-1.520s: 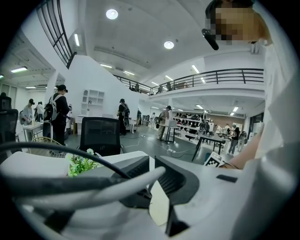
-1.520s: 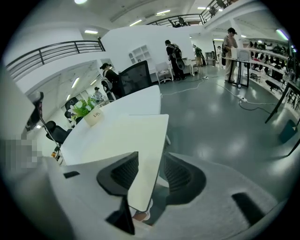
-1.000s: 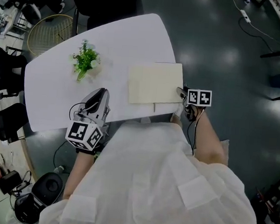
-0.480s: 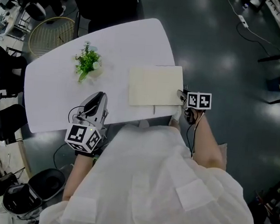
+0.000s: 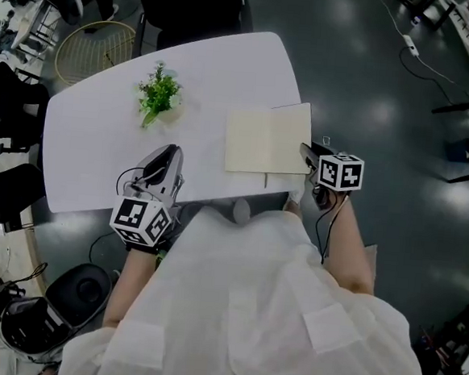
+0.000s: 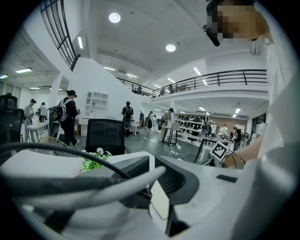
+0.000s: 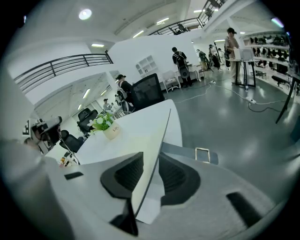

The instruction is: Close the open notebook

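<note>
Gripping the outer edge of the right-hand leaf of the open cream-paged notebook (image 7: 144, 180), the right gripper (image 7: 150, 168) has its two black ribbed pads (image 7: 177, 177) pressed on either side of that thin sheet. The sheet runs edge-on between them, raised off the desk and tilted. From the head view, the right gripper (image 5: 307, 154) sits just off the desk's right edge, near its near-right corner. The notebook (image 5: 258, 142) lies at that corner, its left half flat on the white rounded desk (image 5: 101, 136) and its right half lifted at the outer edge. The left gripper (image 6: 152, 174) shows its jaws drawn close together with only a narrow slit between them and nothing held; a dark cable (image 6: 51, 148) crosses in front of them. That left gripper (image 5: 173, 152) hangs over the desk's near edge, to the left of the notebook and apart from it. A small green plant in a white pot (image 5: 159, 97) stands further in, toward the far edge.
</note>
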`<action>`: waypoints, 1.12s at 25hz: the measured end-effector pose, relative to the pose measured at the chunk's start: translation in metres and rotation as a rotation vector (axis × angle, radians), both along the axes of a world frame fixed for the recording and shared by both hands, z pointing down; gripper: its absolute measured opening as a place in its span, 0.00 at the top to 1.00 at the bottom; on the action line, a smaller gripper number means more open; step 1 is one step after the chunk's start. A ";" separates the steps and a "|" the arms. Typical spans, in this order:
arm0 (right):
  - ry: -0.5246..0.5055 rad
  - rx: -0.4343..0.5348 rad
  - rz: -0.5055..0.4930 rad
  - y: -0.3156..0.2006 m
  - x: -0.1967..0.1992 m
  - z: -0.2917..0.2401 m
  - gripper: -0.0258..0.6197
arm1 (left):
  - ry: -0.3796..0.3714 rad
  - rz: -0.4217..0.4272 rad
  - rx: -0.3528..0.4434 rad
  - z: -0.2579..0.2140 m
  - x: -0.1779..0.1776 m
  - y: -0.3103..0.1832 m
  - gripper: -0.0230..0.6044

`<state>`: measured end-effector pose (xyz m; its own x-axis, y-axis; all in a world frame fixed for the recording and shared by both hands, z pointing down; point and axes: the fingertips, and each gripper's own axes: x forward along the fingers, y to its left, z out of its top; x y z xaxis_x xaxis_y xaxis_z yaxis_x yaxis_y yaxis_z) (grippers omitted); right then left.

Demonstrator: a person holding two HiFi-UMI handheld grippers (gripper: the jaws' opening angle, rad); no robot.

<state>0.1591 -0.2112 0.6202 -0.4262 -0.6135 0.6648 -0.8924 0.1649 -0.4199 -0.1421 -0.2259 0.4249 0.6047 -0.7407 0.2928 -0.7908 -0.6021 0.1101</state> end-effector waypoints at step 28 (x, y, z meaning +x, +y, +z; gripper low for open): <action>0.126 0.153 -0.201 -0.017 -0.124 -0.053 0.76 | 0.008 -0.073 0.011 -0.003 -0.057 0.028 0.91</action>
